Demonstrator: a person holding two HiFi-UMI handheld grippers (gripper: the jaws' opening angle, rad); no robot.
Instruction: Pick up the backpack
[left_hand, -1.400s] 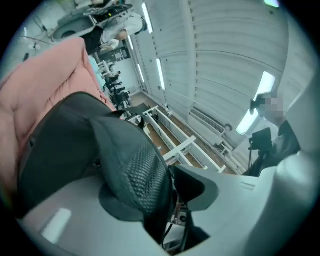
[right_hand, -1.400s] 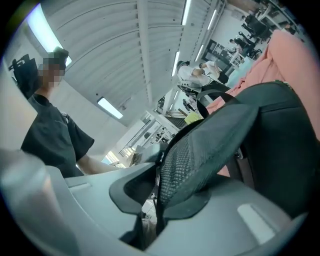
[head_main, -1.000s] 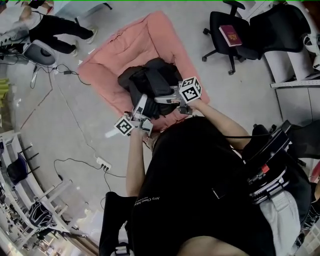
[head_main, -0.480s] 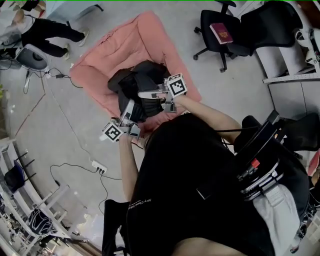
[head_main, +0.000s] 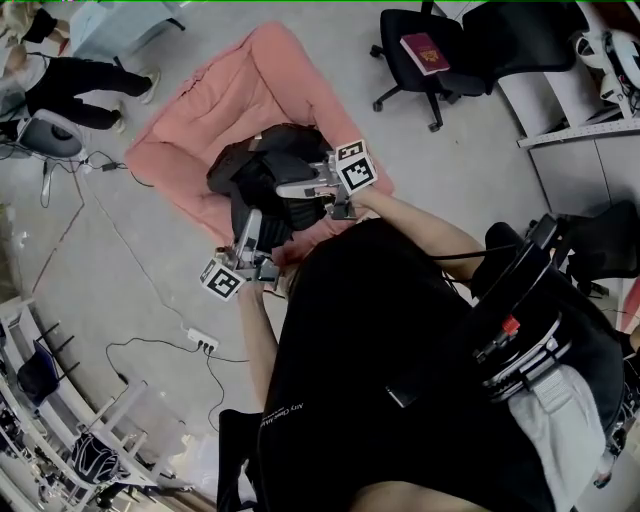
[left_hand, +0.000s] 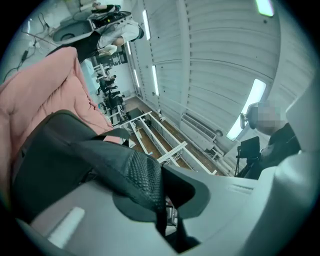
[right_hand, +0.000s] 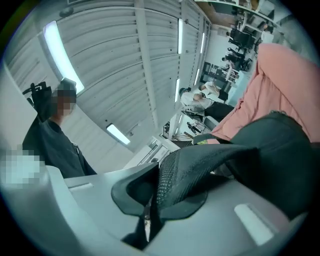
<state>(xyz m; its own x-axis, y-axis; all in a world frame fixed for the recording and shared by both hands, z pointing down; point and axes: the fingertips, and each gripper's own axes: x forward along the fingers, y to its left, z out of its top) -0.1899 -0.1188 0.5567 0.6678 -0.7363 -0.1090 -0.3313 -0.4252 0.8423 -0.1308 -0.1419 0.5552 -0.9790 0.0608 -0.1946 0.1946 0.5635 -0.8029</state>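
Grey floor (head_main: 130, 270) carries a pink cushion (head_main: 230, 100). The black backpack (head_main: 275, 165) sits bunched on its near end, just beyond both tools, straps toward the person; its long axis is unclear. The left tool (head_main: 249, 217) pinches one mesh shoulder strap (left_hand: 137, 175). The right tool (head_main: 287, 188), jaws just closing, pinches the other strap (right_hand: 200, 167).

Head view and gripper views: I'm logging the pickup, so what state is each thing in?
backpack: over the pink cushion, held by two straps; lift-off unclear.
left gripper: shut on a mesh strap.
right gripper: jaws have just been closing, shut on the other mesh strap.
pink cushion: flat on the floor, under the backpack.
office chair: unoccupied, red booklet on its seat.
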